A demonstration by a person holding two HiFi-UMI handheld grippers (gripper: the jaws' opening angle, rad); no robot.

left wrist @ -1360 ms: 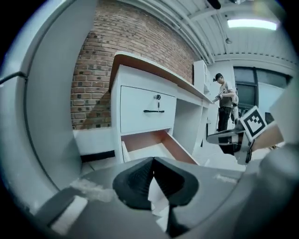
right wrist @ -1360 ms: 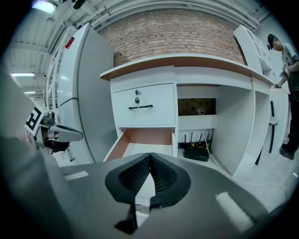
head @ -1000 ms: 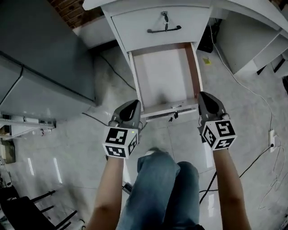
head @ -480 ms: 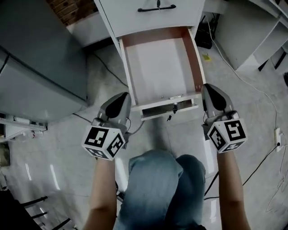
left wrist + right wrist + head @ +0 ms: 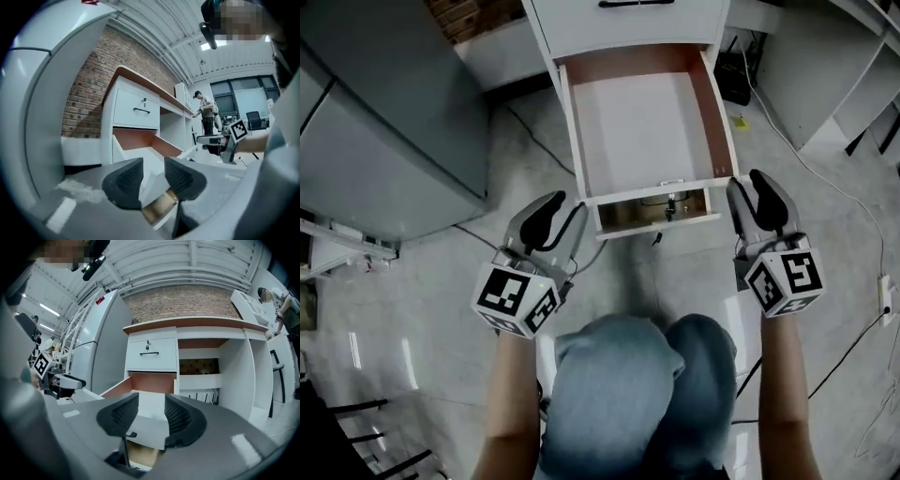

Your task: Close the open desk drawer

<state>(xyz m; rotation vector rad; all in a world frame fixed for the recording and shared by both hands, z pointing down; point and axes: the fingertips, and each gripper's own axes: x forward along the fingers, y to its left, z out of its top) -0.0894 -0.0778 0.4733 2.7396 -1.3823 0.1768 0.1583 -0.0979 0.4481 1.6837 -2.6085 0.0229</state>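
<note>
The lower desk drawer stands pulled far out, white inside with brown side walls. Its front panel faces me, with a small key hanging at its middle. My left gripper sits just left of the panel's left corner, which shows beyond its jaws in the left gripper view. My right gripper sits just right of the right corner, seen likewise in the right gripper view. Both pairs of jaws have just been opening and stand apart, and neither gripper's pads press on anything.
Above the open drawer is a shut drawer with a black handle. A tall grey cabinet stands at the left and white desk shelving at the right. Cables trail on the floor. My knees are below the drawer. A person stands far off.
Both grippers were shut at the drawer front's corners; their jaws have now parted. Both hands have sunk a little, and the drawer fills more of the head view.
</note>
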